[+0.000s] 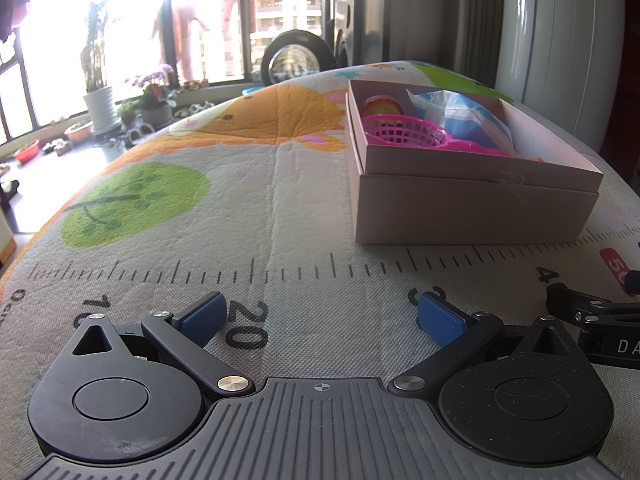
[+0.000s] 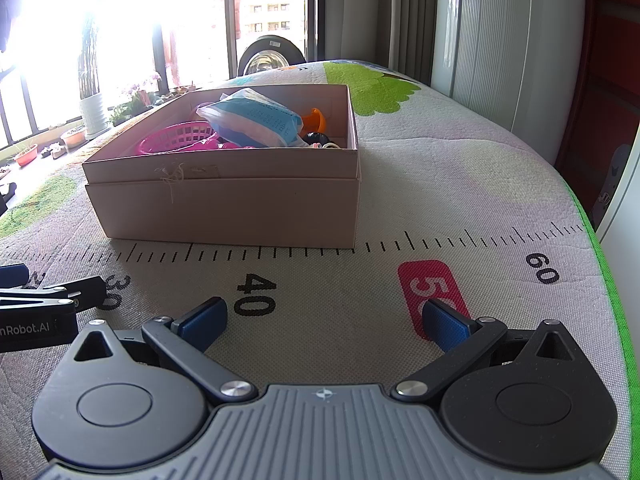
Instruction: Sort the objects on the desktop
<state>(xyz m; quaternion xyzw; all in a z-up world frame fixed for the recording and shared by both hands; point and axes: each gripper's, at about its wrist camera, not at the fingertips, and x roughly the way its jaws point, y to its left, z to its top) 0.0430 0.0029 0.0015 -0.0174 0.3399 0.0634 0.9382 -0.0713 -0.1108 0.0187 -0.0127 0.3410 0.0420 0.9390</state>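
Surface: cartoon-printed quilted mat (image 1: pixel 240 216) with a ruler strip.
Box: open pale pink cardboard box (image 1: pixel 472 208) toward the mat's far edge, holding a magenta plastic basket (image 1: pixel 404 132) and blue-white plastic packet (image 2: pixel 256 120).
Right view only: orange toy (image 2: pixel 314 118).
Left gripper (image 1: pixel 320 320): fingers wide, empty.
Right gripper (image 2: pixel 324 320): fingers wide, empty.

1. The worktop (image 1: pixel 304 208) is covered by a quilted, textured mat printed with a ruler scale, numbers, green trees and an orange animal.
2. A pale pink cardboard box (image 1: pixel 472 212), open-topped, sits directly on the mat, its near wall just behind the ruler marks (image 2: pixel 280 250).
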